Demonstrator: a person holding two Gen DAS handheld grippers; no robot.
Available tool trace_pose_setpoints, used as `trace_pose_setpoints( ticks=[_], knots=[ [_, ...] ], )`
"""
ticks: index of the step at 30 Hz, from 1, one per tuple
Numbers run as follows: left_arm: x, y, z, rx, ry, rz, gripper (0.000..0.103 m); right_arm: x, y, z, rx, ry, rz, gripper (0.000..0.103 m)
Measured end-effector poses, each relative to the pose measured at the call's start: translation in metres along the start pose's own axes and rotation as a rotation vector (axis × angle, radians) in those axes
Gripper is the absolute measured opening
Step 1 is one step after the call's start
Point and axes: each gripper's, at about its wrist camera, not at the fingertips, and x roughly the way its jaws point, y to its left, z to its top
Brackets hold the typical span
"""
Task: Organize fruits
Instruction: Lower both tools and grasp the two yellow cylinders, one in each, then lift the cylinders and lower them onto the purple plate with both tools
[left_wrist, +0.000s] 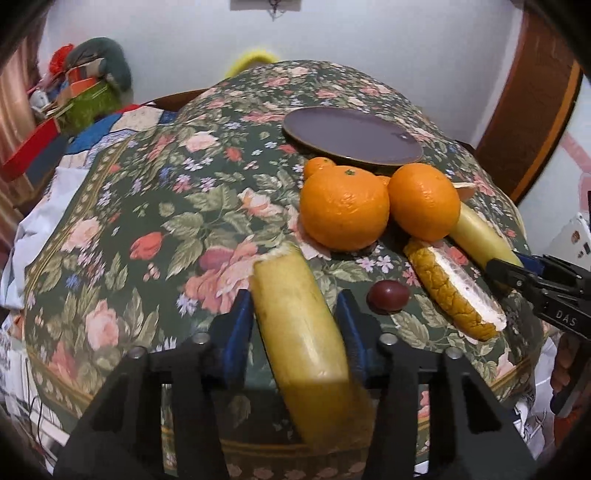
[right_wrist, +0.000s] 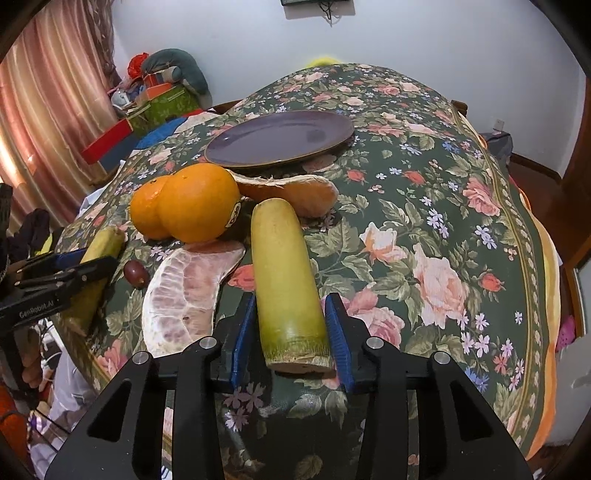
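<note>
Two yellow-green sugarcane-like stalk pieces lie on the floral tablecloth. My left gripper (left_wrist: 295, 325) has its blue pads around one stalk (left_wrist: 299, 332), closed against it. My right gripper (right_wrist: 290, 336) is closed on the other stalk (right_wrist: 286, 288), which also shows in the left wrist view (left_wrist: 480, 236). Between them lie two oranges (left_wrist: 343, 210) (left_wrist: 424, 201), a pomelo wedge (right_wrist: 188, 291) and a dark grape (right_wrist: 136, 274). An empty purple plate (right_wrist: 280, 138) sits behind the fruit.
A pomelo peel piece (right_wrist: 291, 192) lies by the plate. The table (right_wrist: 443, 221) drops off at the near edge. Boxes and clutter (right_wrist: 155, 99) stand at the back left beside a curtain.
</note>
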Motion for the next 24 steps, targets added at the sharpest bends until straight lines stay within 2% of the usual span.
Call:
trace_pose_setpoints(
  ticks=[6, 14, 20, 24],
  knots=[
    [-0.001, 0.002, 0.001, 0.043, 0.015, -0.021, 0.043, -0.011, 0.005, -0.007, -0.005, 0.009, -0.003, 0.032],
    [0.007, 0.009, 0.002, -0.011, 0.044, -0.077, 0.043, 0.002, 0.009, 0.016, -0.031, 0.022, -0.005, 0.033],
    [0.009, 0.006, 0.000, -0.009, 0.044, -0.073, 0.044, 0.027, 0.009, 0.025, -0.048, 0.069, -0.002, 0.033],
    [0.008, 0.004, -0.002, -0.015, 0.037, -0.056, 0.044, 0.028, 0.011, 0.024, -0.040, 0.043, -0.006, 0.033]
  ],
)
